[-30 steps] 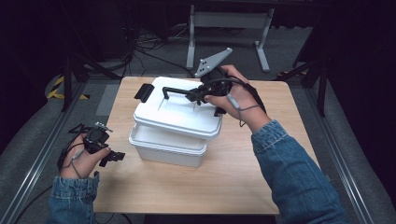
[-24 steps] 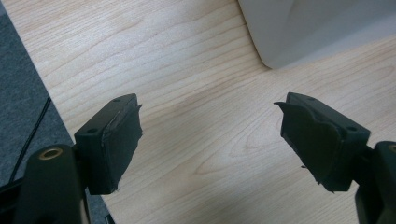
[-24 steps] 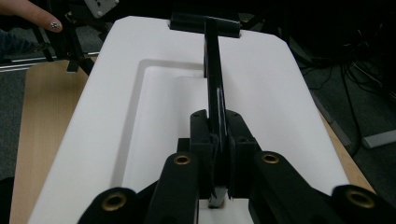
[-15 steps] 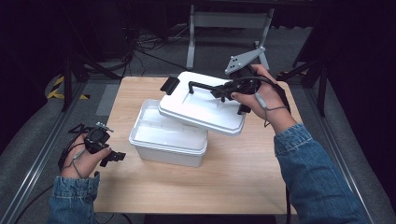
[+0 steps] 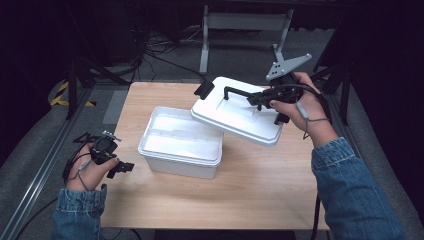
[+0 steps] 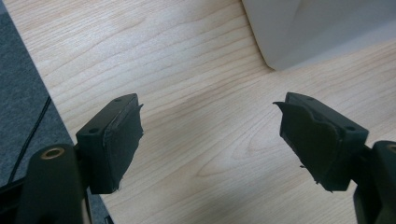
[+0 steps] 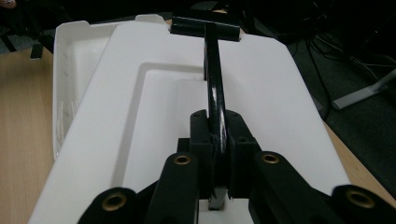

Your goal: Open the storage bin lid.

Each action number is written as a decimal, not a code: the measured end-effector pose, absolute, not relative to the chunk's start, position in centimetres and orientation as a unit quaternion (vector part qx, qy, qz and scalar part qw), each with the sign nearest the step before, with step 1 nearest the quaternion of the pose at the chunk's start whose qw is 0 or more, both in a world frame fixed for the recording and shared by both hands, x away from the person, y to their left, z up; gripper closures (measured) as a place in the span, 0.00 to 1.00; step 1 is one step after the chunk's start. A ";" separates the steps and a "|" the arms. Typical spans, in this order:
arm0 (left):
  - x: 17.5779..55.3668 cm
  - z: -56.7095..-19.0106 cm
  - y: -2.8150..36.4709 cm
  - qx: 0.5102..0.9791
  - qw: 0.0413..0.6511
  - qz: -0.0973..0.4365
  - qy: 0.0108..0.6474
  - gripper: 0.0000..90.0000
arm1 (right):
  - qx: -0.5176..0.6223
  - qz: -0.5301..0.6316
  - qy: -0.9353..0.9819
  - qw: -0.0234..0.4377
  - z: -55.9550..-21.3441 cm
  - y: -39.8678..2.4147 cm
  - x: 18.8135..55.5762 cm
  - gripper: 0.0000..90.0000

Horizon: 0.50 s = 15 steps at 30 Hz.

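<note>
Holding the lid [image 5: 239, 116] by its handle [image 7: 215, 88], right tongs [image 7: 218, 140] beside white box [image 5: 181, 142]

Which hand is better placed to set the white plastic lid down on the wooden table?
The right. The right gripper is shut on the black handle of the white plastic lid, held beside the open white box. The left gripper is open over the wooden table, holding nothing.

Bright overhead light on the table [image 5: 260, 200], dark surroundings, slightly soft focus.
</note>
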<state>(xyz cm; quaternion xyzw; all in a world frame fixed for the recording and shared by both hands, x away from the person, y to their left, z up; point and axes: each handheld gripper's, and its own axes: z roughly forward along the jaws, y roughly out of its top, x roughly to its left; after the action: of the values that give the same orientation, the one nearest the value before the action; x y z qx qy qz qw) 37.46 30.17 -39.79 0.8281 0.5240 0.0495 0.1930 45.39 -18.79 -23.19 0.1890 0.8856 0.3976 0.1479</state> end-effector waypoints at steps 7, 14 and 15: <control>37.5 -39.9 30.2 0.831 0.189 0.047 0.522 0.24 | 0.207 0.399 0.880 0.153 -23.3 -20.7 45.4 0.94; 37.5 -39.9 30.2 0.831 0.187 0.047 0.522 0.24 | 0.229 0.394 0.876 0.156 -23.8 -22.6 45.7 0.94; 37.5 -39.9 30.2 0.831 0.188 0.046 0.522 0.24 | 0.233 0.394 0.875 0.157 -23.9 -22.8 45.8 0.94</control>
<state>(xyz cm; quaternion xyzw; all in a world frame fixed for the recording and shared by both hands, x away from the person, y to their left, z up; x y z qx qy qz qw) 37.46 30.20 -39.92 0.8306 0.5222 0.0465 0.1876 45.76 -22.84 -23.86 0.2326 0.8752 0.3943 0.1565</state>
